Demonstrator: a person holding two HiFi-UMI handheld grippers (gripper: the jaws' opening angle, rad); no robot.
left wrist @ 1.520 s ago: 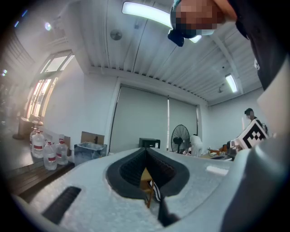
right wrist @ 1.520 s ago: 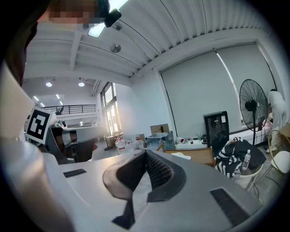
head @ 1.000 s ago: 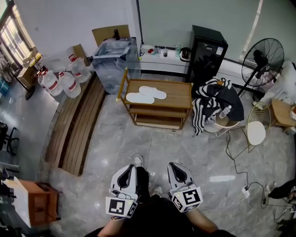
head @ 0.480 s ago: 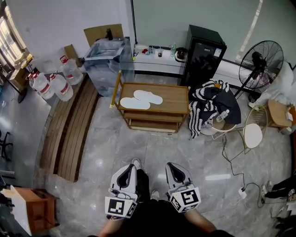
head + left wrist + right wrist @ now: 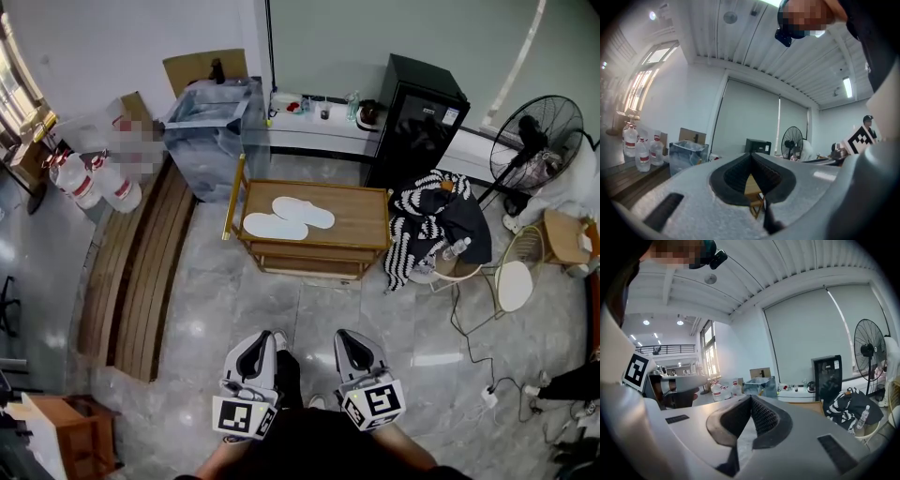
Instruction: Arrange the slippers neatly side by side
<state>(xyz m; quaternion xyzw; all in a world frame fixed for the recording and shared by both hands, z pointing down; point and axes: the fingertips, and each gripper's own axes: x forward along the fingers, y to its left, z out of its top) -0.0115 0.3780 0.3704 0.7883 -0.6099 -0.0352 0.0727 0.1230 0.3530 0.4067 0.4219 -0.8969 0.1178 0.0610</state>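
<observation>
Two white slippers lie on the top of a low wooden table (image 5: 358, 217) in the head view. One slipper (image 5: 275, 227) is nearer and to the left. The other slipper (image 5: 304, 213) overlaps it at an angle behind. My left gripper (image 5: 257, 341) and right gripper (image 5: 353, 339) are held side by side at the bottom of that view, well short of the table over the marble floor. Both are shut with nothing between the jaws. In the left gripper view the tips (image 5: 751, 154) meet, and the table (image 5: 753, 188) shows through the gap. The right gripper (image 5: 751, 397) is shut as well.
Wooden planks (image 5: 141, 267) lie on the floor at the left, with water bottles (image 5: 98, 183) and a clear plastic bin (image 5: 211, 127) behind them. A black fridge (image 5: 417, 117), a standing fan (image 5: 539, 141), a stool with striped cloth (image 5: 427, 220) and floor cables (image 5: 473, 328) are at the right.
Both grippers have been carried forward toward the table, still shut and side by side. The table and slippers sit a little lower and nearer in the head view.
</observation>
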